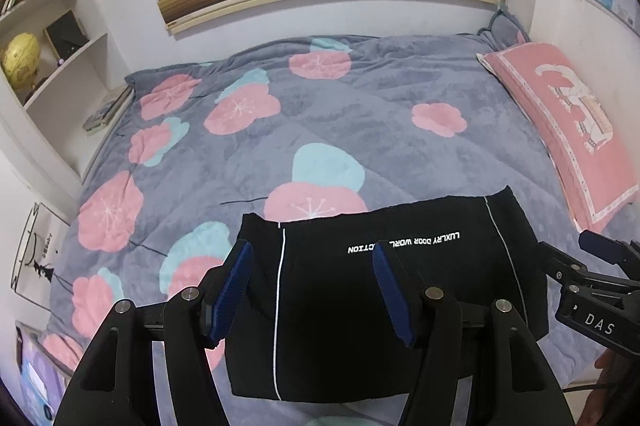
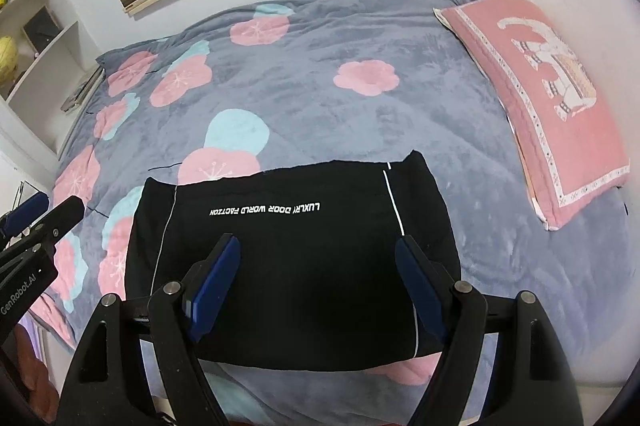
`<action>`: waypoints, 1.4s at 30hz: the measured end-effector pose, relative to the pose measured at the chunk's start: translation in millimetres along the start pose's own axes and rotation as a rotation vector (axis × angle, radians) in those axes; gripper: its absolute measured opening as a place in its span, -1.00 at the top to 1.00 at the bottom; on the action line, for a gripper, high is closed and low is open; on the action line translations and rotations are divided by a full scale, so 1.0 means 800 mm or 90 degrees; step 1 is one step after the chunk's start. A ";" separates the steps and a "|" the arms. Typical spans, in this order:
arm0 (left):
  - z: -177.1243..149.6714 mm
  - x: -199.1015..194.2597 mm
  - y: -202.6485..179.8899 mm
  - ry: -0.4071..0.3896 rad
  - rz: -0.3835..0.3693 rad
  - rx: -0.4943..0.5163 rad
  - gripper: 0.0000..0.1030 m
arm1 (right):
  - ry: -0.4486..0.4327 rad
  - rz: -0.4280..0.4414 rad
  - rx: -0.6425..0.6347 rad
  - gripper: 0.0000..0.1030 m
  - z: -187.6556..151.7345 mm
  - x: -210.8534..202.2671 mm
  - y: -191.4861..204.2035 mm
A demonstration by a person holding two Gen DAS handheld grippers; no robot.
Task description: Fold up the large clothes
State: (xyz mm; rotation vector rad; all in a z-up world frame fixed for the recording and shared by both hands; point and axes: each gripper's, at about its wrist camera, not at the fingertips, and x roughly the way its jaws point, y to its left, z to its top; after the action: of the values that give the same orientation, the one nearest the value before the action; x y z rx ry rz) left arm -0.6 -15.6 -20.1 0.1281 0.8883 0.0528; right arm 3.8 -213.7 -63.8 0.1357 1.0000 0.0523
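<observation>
Your black garment lies on the bed, close to the near edge, already folded into a tidy block. Its edges look mostly straight, and the far edge runs almost level across the blanket. White letters show on top, upside down to you, and a thin white stripe runs down each side. You cannot see any sleeves or loose ends poking out, so the folding looks nearly done, or all done. What may be left is one more fold to make it smaller, or just a pat to flatten it. You cannot tell from here how many layers are inside.

Your left claw hangs above the left part of the garment. Its blue pads stand apart with nothing between them. Your right claw hangs above the middle and right part, spread wider, and it holds nothing too. Neither claw seems to touch the cloth.

Under the garment is the gray blanket with pink and blue flowers, smooth enough to fold on. A pink pillow sits to the right, near the wall, well apart from the garment. Shelves with books stand on the left, far from your work.
</observation>
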 end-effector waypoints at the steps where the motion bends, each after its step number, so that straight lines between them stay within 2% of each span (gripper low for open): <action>1: 0.000 0.000 0.000 0.000 -0.001 0.002 -0.23 | 0.001 0.000 -0.001 -0.59 0.000 0.000 0.000; 9: -0.003 0.004 -0.002 0.004 0.010 0.008 -0.23 | -0.008 -0.009 -0.033 -0.59 -0.005 -0.001 0.006; 19: -0.007 0.007 -0.008 0.011 0.005 0.016 -0.23 | 0.001 -0.008 -0.029 -0.59 -0.009 0.003 0.001; 24: -0.005 0.013 -0.006 0.029 -0.013 0.010 -0.23 | 0.007 -0.007 -0.032 -0.59 -0.010 0.007 -0.002; 42: -0.009 0.011 -0.012 0.017 0.016 0.024 -0.23 | 0.010 -0.008 -0.062 -0.59 -0.012 0.011 0.009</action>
State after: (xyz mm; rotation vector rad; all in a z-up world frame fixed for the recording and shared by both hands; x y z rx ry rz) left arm -0.5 -23.4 -32.4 0.1737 0.9149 0.0621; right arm 0.6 -204.8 -75.4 0.0401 1.0115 0.0903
